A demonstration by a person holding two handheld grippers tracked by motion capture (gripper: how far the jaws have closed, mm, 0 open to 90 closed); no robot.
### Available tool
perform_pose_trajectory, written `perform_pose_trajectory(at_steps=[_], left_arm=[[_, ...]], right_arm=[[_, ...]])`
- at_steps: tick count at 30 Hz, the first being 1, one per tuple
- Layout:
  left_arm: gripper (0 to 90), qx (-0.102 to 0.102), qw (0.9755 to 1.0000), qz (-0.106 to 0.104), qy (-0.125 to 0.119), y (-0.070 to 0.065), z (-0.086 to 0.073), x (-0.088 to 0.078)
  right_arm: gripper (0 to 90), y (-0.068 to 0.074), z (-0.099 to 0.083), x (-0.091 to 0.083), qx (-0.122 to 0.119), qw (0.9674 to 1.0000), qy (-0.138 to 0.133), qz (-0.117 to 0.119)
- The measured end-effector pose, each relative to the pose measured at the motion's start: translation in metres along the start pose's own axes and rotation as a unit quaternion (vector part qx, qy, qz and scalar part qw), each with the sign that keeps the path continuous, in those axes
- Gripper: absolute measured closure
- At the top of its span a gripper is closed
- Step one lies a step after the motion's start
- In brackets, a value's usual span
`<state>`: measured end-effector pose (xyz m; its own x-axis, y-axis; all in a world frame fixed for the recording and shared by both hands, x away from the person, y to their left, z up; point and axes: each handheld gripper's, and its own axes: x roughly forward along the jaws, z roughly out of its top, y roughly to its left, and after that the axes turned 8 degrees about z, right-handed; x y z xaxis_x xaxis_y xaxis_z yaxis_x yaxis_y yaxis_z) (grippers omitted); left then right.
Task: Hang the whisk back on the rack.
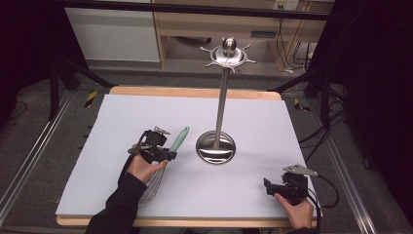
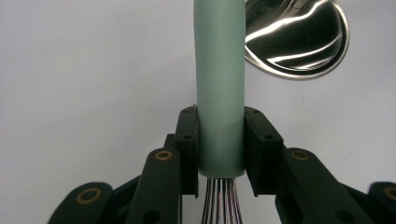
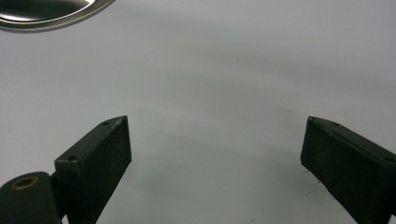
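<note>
Green whisk handle (image 2: 219,84) pinched in left claw (image 2: 220,149); right claw (image 3: 215,163) spread; seemingly unlabelled.

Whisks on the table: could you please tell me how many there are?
1. The whisk lies left of the utensil stand, its green handle clamped in the left tool. Its wires run back under the left hand.

Green-handled whisk (image 1: 168,158) — seemingly flat, claw-clamped
</note>
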<state>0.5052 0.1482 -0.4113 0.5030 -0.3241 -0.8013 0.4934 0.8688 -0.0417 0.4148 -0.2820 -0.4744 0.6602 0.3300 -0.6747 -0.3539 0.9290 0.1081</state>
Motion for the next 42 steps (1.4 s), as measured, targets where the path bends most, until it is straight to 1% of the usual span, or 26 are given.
perform_pose_trajectory(at_steps=[8, 9, 16, 21, 27, 31, 33, 40, 41, 42], left_arm=[[68.9, -0.002, 0.9994, -0.002, -0.033, 0.004, -0.005, -0.017], [68.9, -0.001, 0.9993, -0.004, -0.036, 0.005, -0.006, -0.020], [68.9, -0.006, 0.9980, -0.006, -0.063, 0.008, -0.012, -0.034], [69.0, -0.014, 0.9959, -0.011, -0.089, 0.011, -0.018, -0.045], [69.0, -0.019, 0.9937, -0.014, -0.110, 0.015, -0.025, -0.055], [68.9, -0.022, 0.9916, -0.013, -0.127, 0.017, -0.028, -0.062], [69.0, -0.024, 0.9905, -0.016, -0.135, 0.018, -0.029, -0.067], [68.9, -0.024, 0.9874, -0.015, -0.156, 0.019, -0.033, -0.078], [69.0, -0.025, 0.9863, -0.014, -0.163, 0.019, -0.034, -0.079], [69.0, -0.025, 0.9857, -0.014, -0.166, 0.020, -0.034, -0.081]], right_arm=[[9.0, 0.000, 0.000, 0.000, 0.001, 1.0000, 0.000, 0.000], [9.0, 0.001, 0.000, 0.000, 0.006, 1.0000, 0.001, 0.000], [9.0, 0.001, 0.000, 0.000, 0.006, 1.0000, 0.001, 0.000], [9.0, 0.001, -0.001, 0.000, 0.007, 1.0000, 0.001, 0.000], [9.1, 0.000, -0.001, 0.000, 0.003, 1.0000, 0.003, -0.002], [9.1, 0.001, -0.001, 0.000, 0.007, 1.0000, 0.003, -0.003], [9.1, 0.000, -0.001, 0.000, 0.004, 1.0000, 0.002, -0.003], [9.1, 0.001, -0.001, 0.000, 0.004, 1.0000, 0.002, -0.001], [9.2, 0.001, -0.001, 0.000, 0.004, 1.0000, 0.002, -0.001], [9.2, 0.001, -0.001, 0.000, 0.003, 1.0000, 0.003, -0.001]])
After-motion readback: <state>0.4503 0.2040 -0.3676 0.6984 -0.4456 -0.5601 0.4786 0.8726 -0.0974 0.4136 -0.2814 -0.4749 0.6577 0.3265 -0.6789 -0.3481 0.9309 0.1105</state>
